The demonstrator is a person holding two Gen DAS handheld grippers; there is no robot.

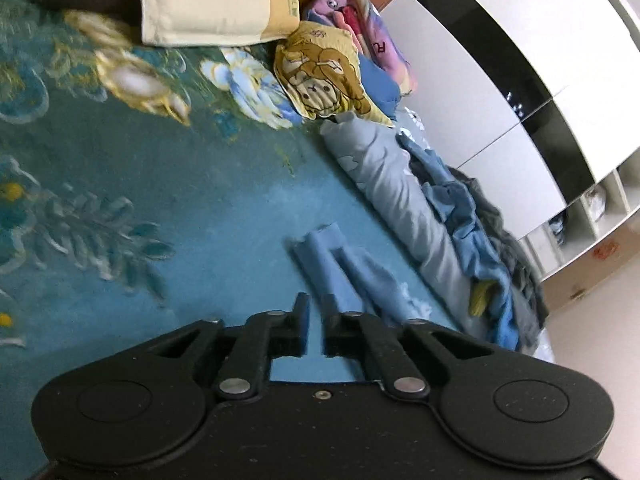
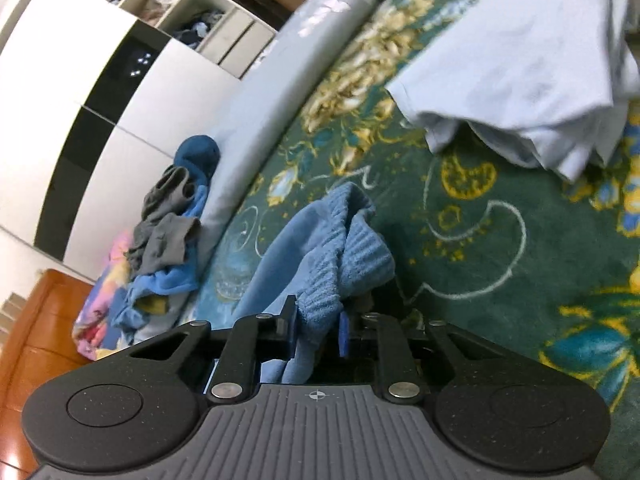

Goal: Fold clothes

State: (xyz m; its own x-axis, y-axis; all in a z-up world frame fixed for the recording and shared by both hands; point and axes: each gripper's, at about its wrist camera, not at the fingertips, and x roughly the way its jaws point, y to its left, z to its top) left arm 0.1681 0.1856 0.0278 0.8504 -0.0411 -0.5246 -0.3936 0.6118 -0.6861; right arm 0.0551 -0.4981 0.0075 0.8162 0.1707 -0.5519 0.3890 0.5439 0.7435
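A blue knit garment (image 2: 320,248) lies bunched on the floral bedspread (image 2: 480,240). In the right wrist view its ribbed edge runs down between the fingers of my right gripper (image 2: 318,322), which is shut on it. From the left wrist, the same blue garment (image 1: 320,264) stretches away in two narrow folds from my left gripper (image 1: 317,320). Those jaws stand nearly together with blue cloth filling the small gap, so the left is shut on it too. A pale blue shirt (image 2: 520,72) lies crumpled further up the bed.
A rolled grey-blue quilt (image 1: 392,192) and a heap of loose clothes (image 1: 484,240) line the bed's edge by the white and black wardrobe (image 1: 500,92). A cartoon-print pillow (image 1: 324,80) and a cream pillow (image 1: 208,0) lie at the head. Grey and blue clothes (image 2: 168,240) pile at the edge.
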